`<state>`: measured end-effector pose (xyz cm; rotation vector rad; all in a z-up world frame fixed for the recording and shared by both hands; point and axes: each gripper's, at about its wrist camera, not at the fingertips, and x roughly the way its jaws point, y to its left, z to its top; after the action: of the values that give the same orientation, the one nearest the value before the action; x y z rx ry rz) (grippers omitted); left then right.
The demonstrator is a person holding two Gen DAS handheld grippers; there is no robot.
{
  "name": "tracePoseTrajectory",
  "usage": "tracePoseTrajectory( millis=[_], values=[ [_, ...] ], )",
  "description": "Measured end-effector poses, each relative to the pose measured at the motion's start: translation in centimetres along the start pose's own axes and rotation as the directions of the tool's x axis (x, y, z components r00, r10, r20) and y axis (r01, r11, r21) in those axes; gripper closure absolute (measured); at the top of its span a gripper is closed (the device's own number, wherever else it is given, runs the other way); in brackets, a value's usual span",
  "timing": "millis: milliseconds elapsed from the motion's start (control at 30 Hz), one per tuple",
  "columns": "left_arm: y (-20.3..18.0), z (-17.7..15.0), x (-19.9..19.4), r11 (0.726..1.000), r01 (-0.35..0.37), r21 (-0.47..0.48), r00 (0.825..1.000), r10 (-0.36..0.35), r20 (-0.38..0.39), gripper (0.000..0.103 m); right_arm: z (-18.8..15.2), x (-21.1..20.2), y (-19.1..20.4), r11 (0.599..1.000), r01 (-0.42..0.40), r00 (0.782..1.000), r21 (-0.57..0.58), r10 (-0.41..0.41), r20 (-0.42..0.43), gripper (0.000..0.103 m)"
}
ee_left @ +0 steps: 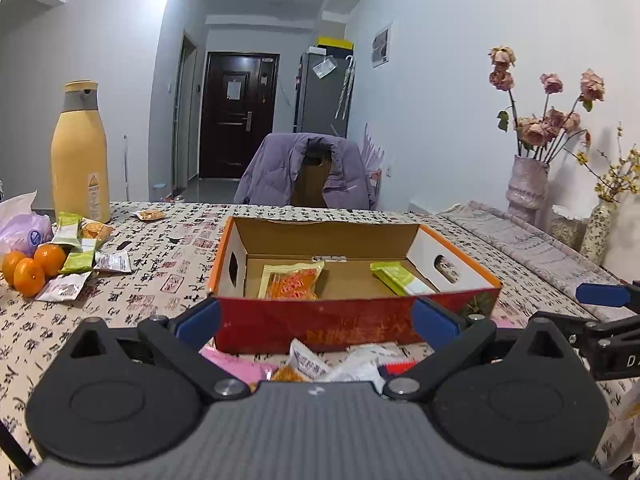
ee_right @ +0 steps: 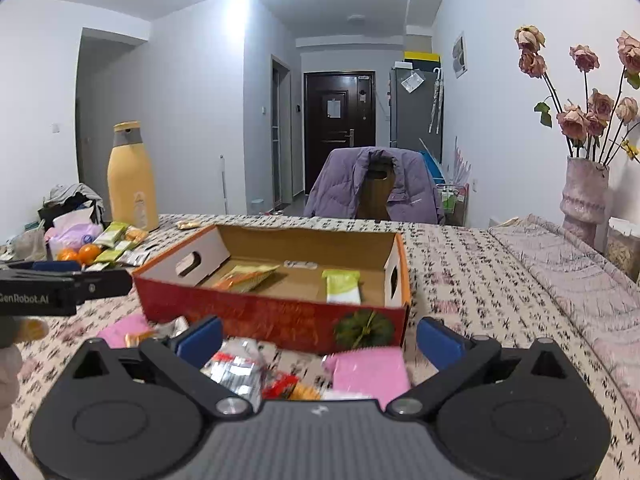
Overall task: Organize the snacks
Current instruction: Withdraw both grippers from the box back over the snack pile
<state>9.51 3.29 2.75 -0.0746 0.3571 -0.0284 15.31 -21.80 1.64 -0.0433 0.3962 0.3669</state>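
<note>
Left wrist view: left claw (ee_left: 316, 318) with blue pads spread wide, empty, poised just near of open cardboard box (ee_left: 354, 322) on patterned worktop (ee_left: 168, 264). Inside box, two packets: orange-and-yellow packet (ee_left: 292, 282) at left, green-and-white packet (ee_left: 400, 278) at right. Loose heap of snack packets (ee_left: 332, 366) on worktop between claw pads and box's near wall, below claw, not gripped. Far left of worktop: three oranges (ee_left: 30, 268), further green and white packets (ee_left: 78, 258), tall yellow bottle (ee_left: 80, 152) with unreadable label. Right claw visible at right edge, marking cut off after "D".

Right wrist view: right claw (ee_right: 320, 338) likewise parted wide and empty, just near of same box; pink packet (ee_right: 370, 372) and silver packets (ee_right: 236, 368) between its pads. Left claw's body at left edge lettered "GenRobot.AI". Vase of dried roses (ee_right: 584, 196) at far right; purple jacket (ee_right: 372, 188) over one chair beyond worktop.
</note>
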Motion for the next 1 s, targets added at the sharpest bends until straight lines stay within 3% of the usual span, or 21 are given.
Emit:
tracePoseTrajectory(
  millis=[500,767,1000],
  values=[
    [0.6,-3.9,-3.0,0.999,0.039,0.006,0.999,-0.039,0.000,0.000,-3.6,-1.3,4.2,0.998,-0.065,0.996,0.002,0.065,-0.056,0.000],
    [2.2,-4.2,-3.4,1.000,0.018,-0.016,1.000,-0.018,0.003,0.000,-3.1,1.2,6.3,1.000,-0.029,0.994,-0.003,0.028,-0.109,0.000],
    [3.8,-4.7,-3.4,0.999,0.006,-0.038,1.000,-0.006,-0.011,0.000,-3.7,3.0,7.3,1.000,0.010,0.987,-0.010,-0.011,-0.161,0.007]
  ],
)
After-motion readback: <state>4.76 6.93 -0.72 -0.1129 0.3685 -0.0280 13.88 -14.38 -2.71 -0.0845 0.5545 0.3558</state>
